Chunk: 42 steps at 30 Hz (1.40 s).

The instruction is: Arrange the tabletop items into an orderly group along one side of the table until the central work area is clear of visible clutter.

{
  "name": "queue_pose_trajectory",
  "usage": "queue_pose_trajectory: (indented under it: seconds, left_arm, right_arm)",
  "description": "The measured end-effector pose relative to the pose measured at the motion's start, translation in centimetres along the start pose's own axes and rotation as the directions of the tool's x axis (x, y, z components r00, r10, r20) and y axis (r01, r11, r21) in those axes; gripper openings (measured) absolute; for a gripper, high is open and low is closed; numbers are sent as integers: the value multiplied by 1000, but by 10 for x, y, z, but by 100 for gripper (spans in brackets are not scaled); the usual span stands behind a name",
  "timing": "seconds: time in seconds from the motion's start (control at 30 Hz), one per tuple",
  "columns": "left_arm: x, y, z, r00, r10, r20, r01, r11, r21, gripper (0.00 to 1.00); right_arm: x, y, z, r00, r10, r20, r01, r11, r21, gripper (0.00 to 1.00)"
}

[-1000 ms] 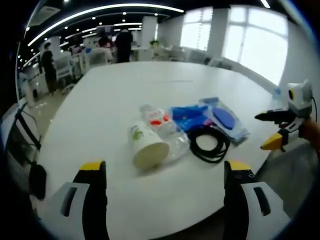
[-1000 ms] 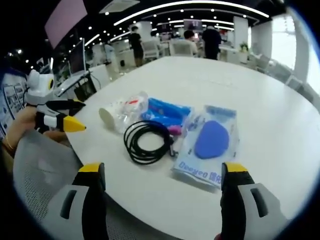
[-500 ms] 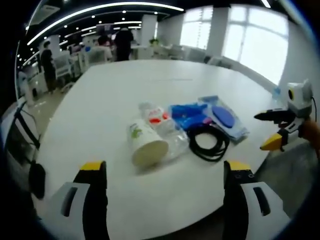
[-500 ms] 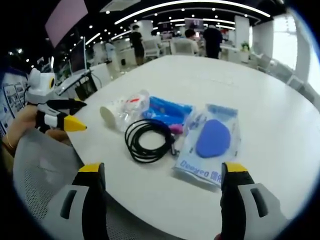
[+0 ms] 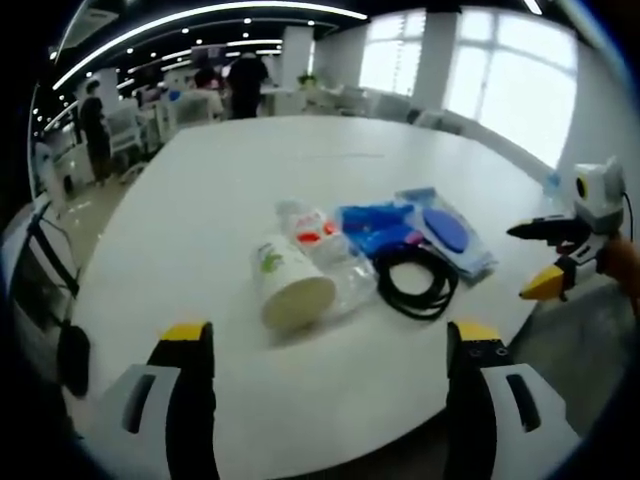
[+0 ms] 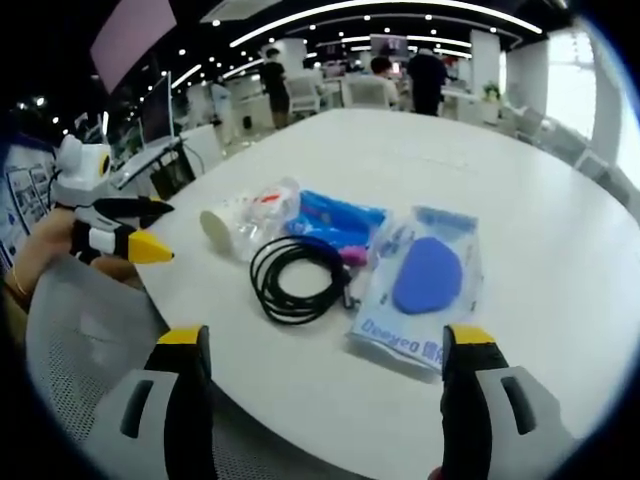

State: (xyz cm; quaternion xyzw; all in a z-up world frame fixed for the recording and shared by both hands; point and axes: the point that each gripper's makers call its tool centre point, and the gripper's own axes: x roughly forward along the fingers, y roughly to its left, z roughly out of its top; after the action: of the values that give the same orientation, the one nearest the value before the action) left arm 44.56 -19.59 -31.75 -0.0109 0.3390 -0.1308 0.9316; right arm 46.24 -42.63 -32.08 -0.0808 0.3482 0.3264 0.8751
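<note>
Two hand-held grippers hover wide open over a white round tabletop (image 5: 200, 200), each short of a small cluster of clutter and neither holding anything. Ahead of the left gripper (image 5: 325, 345), a paper cup (image 5: 288, 288) lies on its side with its mouth toward the camera, touching a crinkled clear plastic bag (image 5: 335, 262) with red printing. Beyond and to the right of the cup sit a blue packet (image 5: 375, 228), a black coiled cable (image 5: 415, 283) and a clear pouch holding a blue oval item (image 5: 450, 232).

From the right gripper (image 6: 325, 345), the pouch (image 6: 420, 285) lies nearest, just ahead and slightly right; the cable (image 6: 298, 280) is ahead to the left, the blue packet (image 6: 335, 222) beyond it, and the cup (image 6: 225, 228) farthest left. The left gripper (image 6: 125, 235) enters from the left edge, off the tabletop.

All the items look light. The cup would likely crush under a hard squeeze and roll if nudged, so a gentle pinch on its rim seems best. The pouch and bags are soft and slick; an edge or corner offers the surest hold. The limp cable would best be taken across its bundled loops.
</note>
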Motion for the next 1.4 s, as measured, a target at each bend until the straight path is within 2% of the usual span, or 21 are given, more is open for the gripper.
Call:
queue_pose_trajectory:
  seconds: [0.3, 0.5, 0.8, 1.1, 1.4]
  left_arm:
    - [-1, 4, 0, 1000, 12, 4, -12, 1000, -12, 92]
    - [-1, 3, 0, 1000, 9, 4, -9, 1000, -13, 92]
    - [1, 0, -2, 1000, -1, -18, 1, 1000, -20, 90]
    - [10, -7, 23, 1000, -22, -7, 22, 1000, 7, 88]
    - [32, -19, 45, 998, -64, -11, 64, 998, 18, 86]
  right_arm:
    - [1, 3, 2, 1000, 14, 8, -14, 1000, -1, 95]
    - [0, 10, 9, 998, 38, 40, -37, 999, -13, 95]
    - [1, 10, 7, 999, 38, 33, -38, 999, -18, 95]
    - [1, 9, 7, 999, 40, 33, -39, 999, -15, 95]
    - [0, 8, 8, 999, 38, 35, -38, 999, -8, 95]
